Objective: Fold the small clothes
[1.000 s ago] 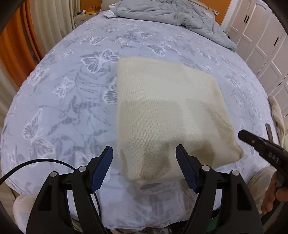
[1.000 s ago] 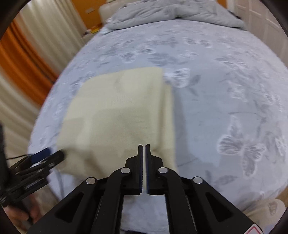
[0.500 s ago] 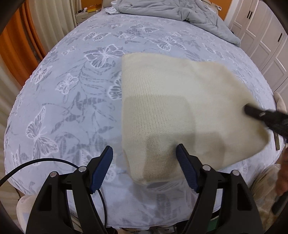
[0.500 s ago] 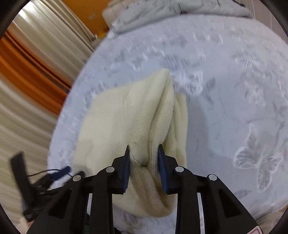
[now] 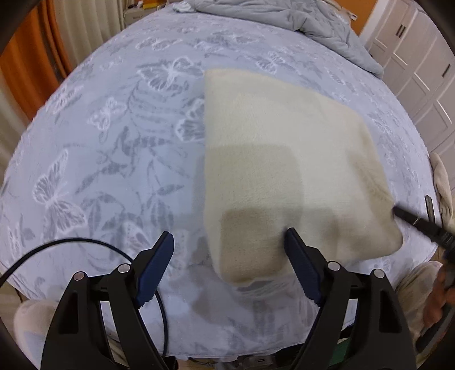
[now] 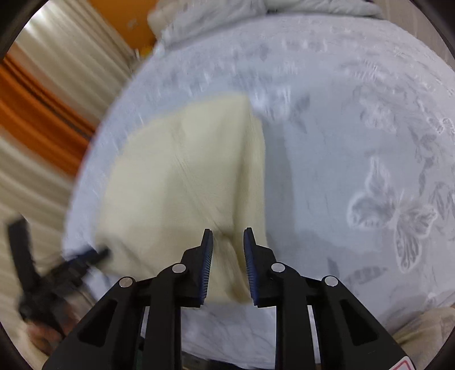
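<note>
A cream knitted garment (image 5: 278,170) lies folded in a rough rectangle on the butterfly-print bedspread (image 5: 113,159). My left gripper (image 5: 229,270) is open and empty, just above the garment's near left corner. In the right wrist view the same garment (image 6: 182,182) lies ahead and left. My right gripper (image 6: 227,264) stands partly open around the garment's near right corner; a raised fold of knit sits between the pads, apart from them. The right gripper's tip also shows in the left wrist view (image 5: 412,220) at the garment's right edge.
A grey duvet (image 5: 284,17) is bunched at the head of the bed. White wardrobe doors (image 5: 421,62) stand to the right, orange and cream curtains (image 6: 42,108) to the left. The bed's near edge runs just below both grippers.
My right gripper went from shut to partly open at the garment's right corner, lifted a fold, then lowered it flatter. The left gripper stayed open and shifted slightly.
</note>
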`<state>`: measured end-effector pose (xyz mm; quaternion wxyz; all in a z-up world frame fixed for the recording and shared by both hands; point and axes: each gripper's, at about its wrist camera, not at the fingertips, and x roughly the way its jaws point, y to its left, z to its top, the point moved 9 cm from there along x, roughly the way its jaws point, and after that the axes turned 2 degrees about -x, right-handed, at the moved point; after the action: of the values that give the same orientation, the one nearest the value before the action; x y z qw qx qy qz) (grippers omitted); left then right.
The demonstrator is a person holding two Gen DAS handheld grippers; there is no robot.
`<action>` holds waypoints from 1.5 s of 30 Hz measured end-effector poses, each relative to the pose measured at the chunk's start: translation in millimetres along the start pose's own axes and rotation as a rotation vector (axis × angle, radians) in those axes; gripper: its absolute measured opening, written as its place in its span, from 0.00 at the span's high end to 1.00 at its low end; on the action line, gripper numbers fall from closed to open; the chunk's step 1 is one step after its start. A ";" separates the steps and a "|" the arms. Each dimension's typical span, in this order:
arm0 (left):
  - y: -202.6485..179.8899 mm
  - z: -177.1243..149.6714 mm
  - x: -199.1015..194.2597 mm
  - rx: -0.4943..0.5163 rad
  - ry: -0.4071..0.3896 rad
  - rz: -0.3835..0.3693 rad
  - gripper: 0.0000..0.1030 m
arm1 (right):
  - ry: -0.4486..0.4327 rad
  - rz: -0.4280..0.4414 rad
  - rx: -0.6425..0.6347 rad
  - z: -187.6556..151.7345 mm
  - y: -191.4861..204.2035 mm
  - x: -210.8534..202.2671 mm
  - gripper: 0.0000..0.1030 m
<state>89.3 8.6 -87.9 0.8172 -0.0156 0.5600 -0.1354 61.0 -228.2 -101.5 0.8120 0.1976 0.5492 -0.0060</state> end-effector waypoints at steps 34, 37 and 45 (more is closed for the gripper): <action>-21.7 -63.4 -41.6 0.060 -0.305 0.138 0.05 | -0.240 -0.243 -0.048 -83.3 16.7 -40.9 0.29; -22.4 -65.2 -42.7 0.061 -0.311 0.140 0.05 | -0.237 -0.244 -0.069 -84.4 19.2 -40.8 0.29; -22.4 -67.4 -48.4 0.049 -0.330 0.162 0.05 | -0.245 -0.246 -0.082 -86.4 25.5 -41.0 0.28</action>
<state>6.5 7.1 -65.0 0.9063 0.0274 0.4144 -0.0782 -26.3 -184.9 -84.4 0.8733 0.0934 0.4660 -0.1070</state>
